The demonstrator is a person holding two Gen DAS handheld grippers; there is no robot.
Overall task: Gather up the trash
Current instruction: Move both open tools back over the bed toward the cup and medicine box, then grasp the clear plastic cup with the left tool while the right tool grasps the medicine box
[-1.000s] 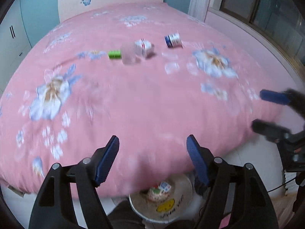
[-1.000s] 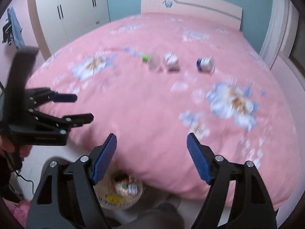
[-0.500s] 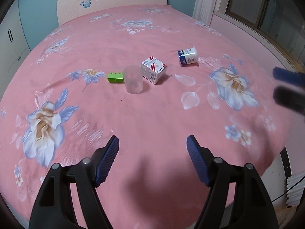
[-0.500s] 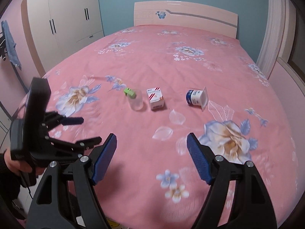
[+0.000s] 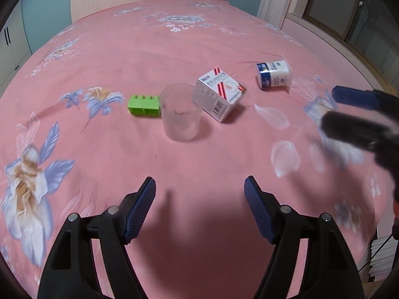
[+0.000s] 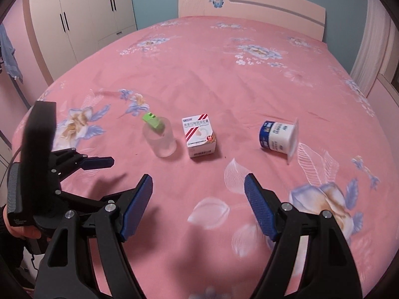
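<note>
On the pink flowered bed lie a green toy brick (image 5: 144,105) (image 6: 153,123), a clear plastic cup (image 5: 181,111) (image 6: 161,137) standing upright, a white box with red stripes (image 5: 219,93) (image 6: 200,135) and a white and blue yoghurt cup (image 5: 273,74) (image 6: 278,138) on its side. My left gripper (image 5: 200,206) is open and empty, over the bed short of the clear cup; it also shows in the right wrist view (image 6: 99,175). My right gripper (image 6: 198,203) is open and empty, short of the box; it shows blurred at the right of the left wrist view (image 5: 349,112).
A pale headboard (image 6: 251,2) stands at the far end of the bed. White wardrobes (image 6: 87,12) line the left wall. A curtain and a window (image 5: 354,20) are on the right side.
Both grippers have moved up from the foot of the bed and forward over it, nearer to the objects. The bin on the floor has dropped out of view. Both stay open.
</note>
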